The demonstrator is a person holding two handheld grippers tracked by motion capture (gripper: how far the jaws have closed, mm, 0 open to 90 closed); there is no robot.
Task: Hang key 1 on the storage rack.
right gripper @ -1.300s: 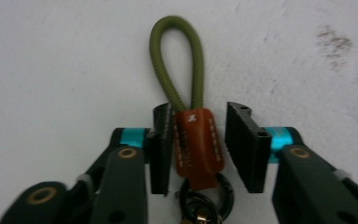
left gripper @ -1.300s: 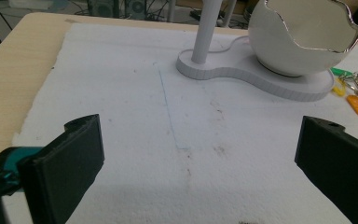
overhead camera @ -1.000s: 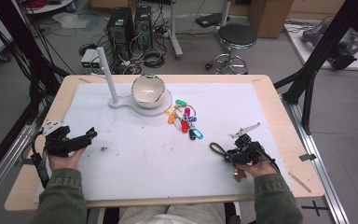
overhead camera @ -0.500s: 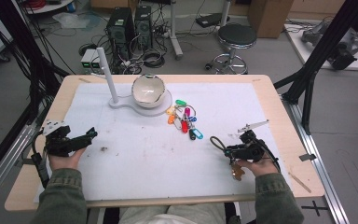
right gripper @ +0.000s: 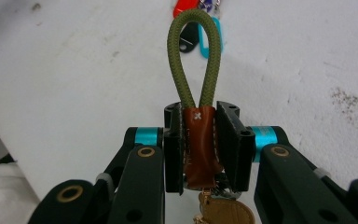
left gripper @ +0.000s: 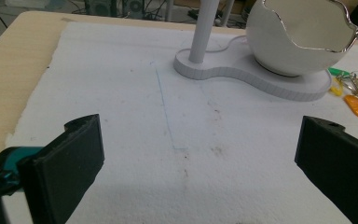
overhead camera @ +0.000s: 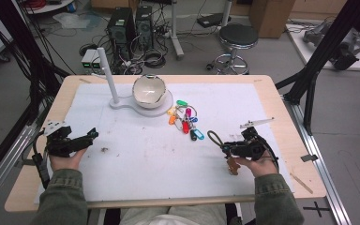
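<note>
My right gripper point(overhead camera: 226, 148) point(right gripper: 200, 135) is shut on a keychain at the table's right front. Its jaws pinch the brown leather wrap point(right gripper: 199, 144). The keychain's olive rope loop point(right gripper: 193, 46) point(overhead camera: 214, 138) sticks out ahead of them, and a brass key point(overhead camera: 233, 165) point(right gripper: 220, 212) hangs below. My left gripper point(overhead camera: 93, 136) point(left gripper: 205, 140) is open at the left front. Its jaws stand wide apart over bare white mat, with nothing between them.
A white stand point(overhead camera: 143, 105) point(left gripper: 242, 74) at the back middle carries an upright post point(overhead camera: 108, 75) point(left gripper: 205, 28) and an egg-shaped bowl point(overhead camera: 148, 90) point(left gripper: 303, 37). A bunch of coloured key tags point(overhead camera: 185, 119) point(left gripper: 354, 93) point(right gripper: 200, 28) lies just right of it. A white mat point(overhead camera: 150, 159) covers the wooden table.
My right gripper has shifted and turned slightly with the keychain in it, and the rope loop now points toward the key tags. The left gripper has stayed still.
</note>
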